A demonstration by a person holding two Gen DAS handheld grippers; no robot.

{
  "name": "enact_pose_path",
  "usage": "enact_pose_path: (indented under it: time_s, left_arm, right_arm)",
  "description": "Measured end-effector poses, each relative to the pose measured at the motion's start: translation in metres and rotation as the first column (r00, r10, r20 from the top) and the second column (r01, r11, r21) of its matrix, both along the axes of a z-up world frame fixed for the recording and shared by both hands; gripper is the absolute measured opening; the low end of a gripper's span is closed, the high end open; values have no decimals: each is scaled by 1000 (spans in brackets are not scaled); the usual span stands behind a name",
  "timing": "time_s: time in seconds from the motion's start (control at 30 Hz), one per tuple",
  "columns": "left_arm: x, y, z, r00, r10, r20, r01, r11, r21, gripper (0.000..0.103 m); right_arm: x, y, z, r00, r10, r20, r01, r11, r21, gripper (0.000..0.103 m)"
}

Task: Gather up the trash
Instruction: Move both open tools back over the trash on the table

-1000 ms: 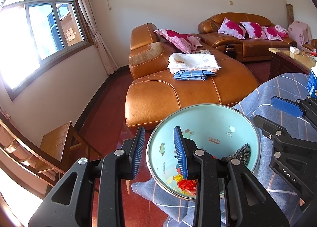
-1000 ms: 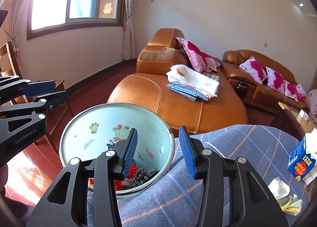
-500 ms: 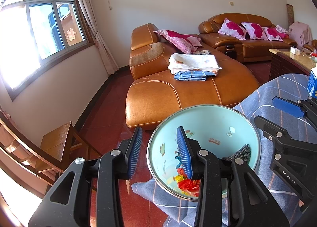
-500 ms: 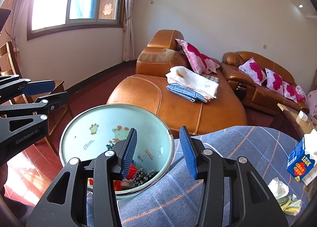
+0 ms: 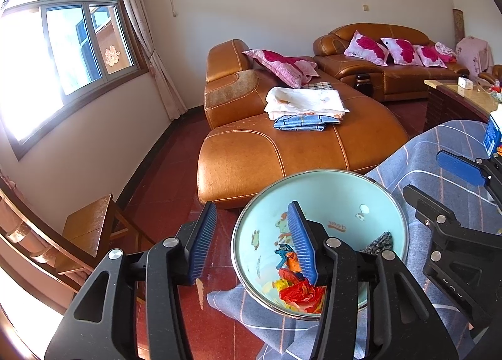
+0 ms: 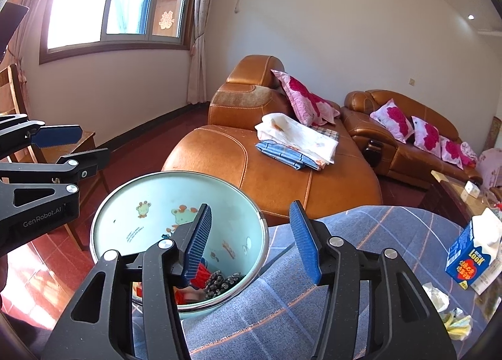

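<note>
A light blue bin (image 5: 339, 203) with cartoon animals and a metal rim stands at the edge of a table under a blue checked cloth (image 6: 345, 250). Inside it lie red and yellow wrappers (image 5: 301, 294) and a dark grey knobbly piece (image 6: 219, 281). My left gripper (image 5: 252, 240) straddles the bin's left rim, its jaws opening, and the pads do not touch the rim. My right gripper (image 6: 251, 242) straddles the right rim, also opening and holding nothing. On the cloth to the right are a blue milk carton (image 6: 470, 259), crumpled white paper (image 6: 436, 297) and a yellow wrapper (image 6: 458, 322).
An orange leather sofa (image 5: 282, 153) with folded cloths and pink pillows fills the room behind the bin. A wooden chair (image 5: 91, 228) stands at the left on the red tiled floor. A wooden coffee table (image 5: 461, 99) lies at the far right.
The jaws of both grippers have spread wider around the bin's rim. Neither hand nor the bin has moved.
</note>
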State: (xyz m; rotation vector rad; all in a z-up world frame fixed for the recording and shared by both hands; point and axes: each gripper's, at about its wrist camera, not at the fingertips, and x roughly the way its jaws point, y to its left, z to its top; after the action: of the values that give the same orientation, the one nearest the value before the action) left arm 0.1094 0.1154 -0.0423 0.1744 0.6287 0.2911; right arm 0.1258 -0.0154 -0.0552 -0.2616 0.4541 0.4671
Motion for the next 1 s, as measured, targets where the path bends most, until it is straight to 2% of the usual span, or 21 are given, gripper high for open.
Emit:
enact_pose_path:
  time_s: [0.1, 0.27, 0.67, 0.83, 1.0]
  left_arm:
    - [-3, 0, 4, 1000, 1, 9, -1, 1000, -2, 56]
    - [-8, -3, 9, 1000, -18, 19, 18, 1000, -11, 57]
    - [-26, -41, 12, 992, -129, 17, 129, 992, -13, 61]
    - [-36, -69, 9, 980, -198, 4, 198, 980, -7, 62]
    - [-48, -107, 11, 959, -285, 10, 285, 959, 15, 62]
  right_arm:
    - [-3, -1, 1, 1000, -18, 22, 18, 1000, -1, 55]
    - [-5, -6, 4, 997, -54, 50, 54, 998, 13, 58]
    - [-35, -42, 12, 977, -209, 35, 207, 977, 43, 59]
    - [-61, -64, 19, 960, -278, 28, 276, 959, 55, 61]
    - [-92, -94, 28, 932, -362, 29, 360, 932, 53, 61]
